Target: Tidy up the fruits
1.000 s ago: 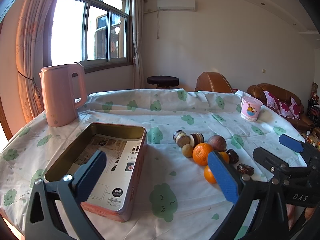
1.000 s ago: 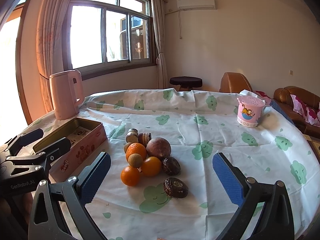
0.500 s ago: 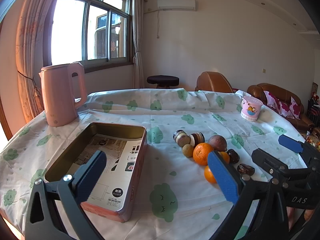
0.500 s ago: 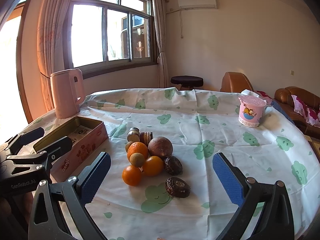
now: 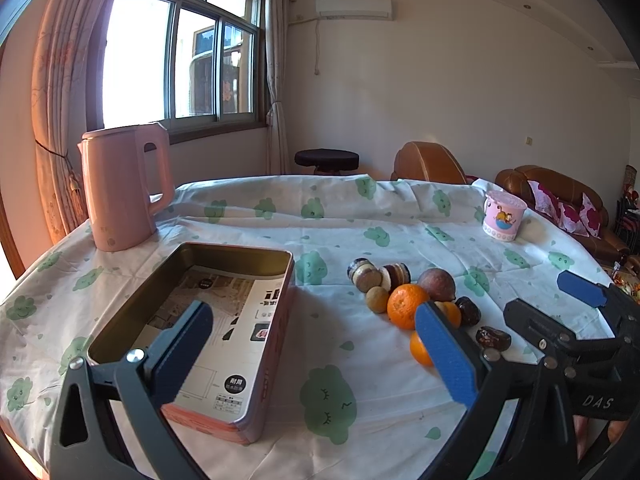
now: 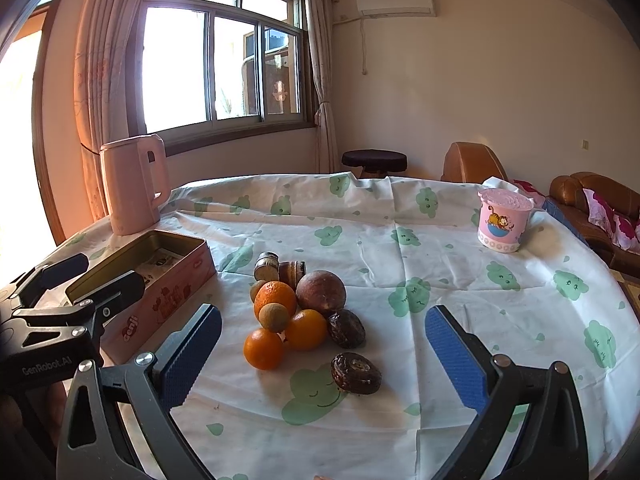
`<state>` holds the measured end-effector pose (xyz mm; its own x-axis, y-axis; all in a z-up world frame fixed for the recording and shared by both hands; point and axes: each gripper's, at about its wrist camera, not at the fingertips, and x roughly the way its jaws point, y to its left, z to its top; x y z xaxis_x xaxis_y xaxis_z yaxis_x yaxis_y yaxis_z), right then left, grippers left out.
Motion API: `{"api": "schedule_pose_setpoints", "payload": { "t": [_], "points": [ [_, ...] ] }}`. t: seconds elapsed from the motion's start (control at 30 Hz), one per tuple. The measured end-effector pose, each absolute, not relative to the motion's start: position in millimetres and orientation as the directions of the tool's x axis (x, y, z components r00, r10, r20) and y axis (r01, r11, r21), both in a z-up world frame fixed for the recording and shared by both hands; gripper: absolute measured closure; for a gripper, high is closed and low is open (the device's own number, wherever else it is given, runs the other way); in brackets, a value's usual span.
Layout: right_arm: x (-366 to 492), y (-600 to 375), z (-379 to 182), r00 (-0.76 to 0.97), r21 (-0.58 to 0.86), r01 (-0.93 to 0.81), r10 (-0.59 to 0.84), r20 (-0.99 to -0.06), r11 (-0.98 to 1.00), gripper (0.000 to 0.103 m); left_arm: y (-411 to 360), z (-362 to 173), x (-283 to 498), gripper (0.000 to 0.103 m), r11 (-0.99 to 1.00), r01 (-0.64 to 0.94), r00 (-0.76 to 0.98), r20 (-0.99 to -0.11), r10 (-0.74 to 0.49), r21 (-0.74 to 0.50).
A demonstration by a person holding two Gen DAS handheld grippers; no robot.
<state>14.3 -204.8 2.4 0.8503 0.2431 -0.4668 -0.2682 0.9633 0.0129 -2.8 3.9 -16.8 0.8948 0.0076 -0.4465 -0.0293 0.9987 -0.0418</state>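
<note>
Left gripper (image 5: 316, 354): we find the jaws wide, nothing held, above the tin (image 5: 120, 312).
Right gripper (image 6: 322, 354): we find the jaws wide, nothing held.
Fruit pile (image 6: 298, 312): on the tablecloth (image 6: 440, 276), just right of the tin.

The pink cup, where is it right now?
The pink cup stands at the far right of the table in both views, well apart from the fruit pile, near the sofa.

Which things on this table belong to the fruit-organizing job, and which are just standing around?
Job: pile of fruit, open tin box, left gripper and right gripper, both open and empty.

Bystanders: pink kettle, cartoon cup, cloud-print tablecloth.
</note>
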Motion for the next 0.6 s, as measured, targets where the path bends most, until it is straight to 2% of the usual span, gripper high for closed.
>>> {"api": "schedule_pose_setpoints", "payload": {
  "t": [0.37,0.6],
  "points": [
    [18,-215,-4,0.845,0.016,-0.258,0.233,-0.481,0.966,0.001,-1,-20,1,0.000,0.999,-0.025,0.885,-0.465,0.006,-0.036],
    [27,-240,-25,0.849,-0.005,-0.168,0.142,-0.509,0.986,0.001,-10,-34,9,0.000,0.999,0.014,0.868,-0.495,-0.036,-0.048]
  ]
}}
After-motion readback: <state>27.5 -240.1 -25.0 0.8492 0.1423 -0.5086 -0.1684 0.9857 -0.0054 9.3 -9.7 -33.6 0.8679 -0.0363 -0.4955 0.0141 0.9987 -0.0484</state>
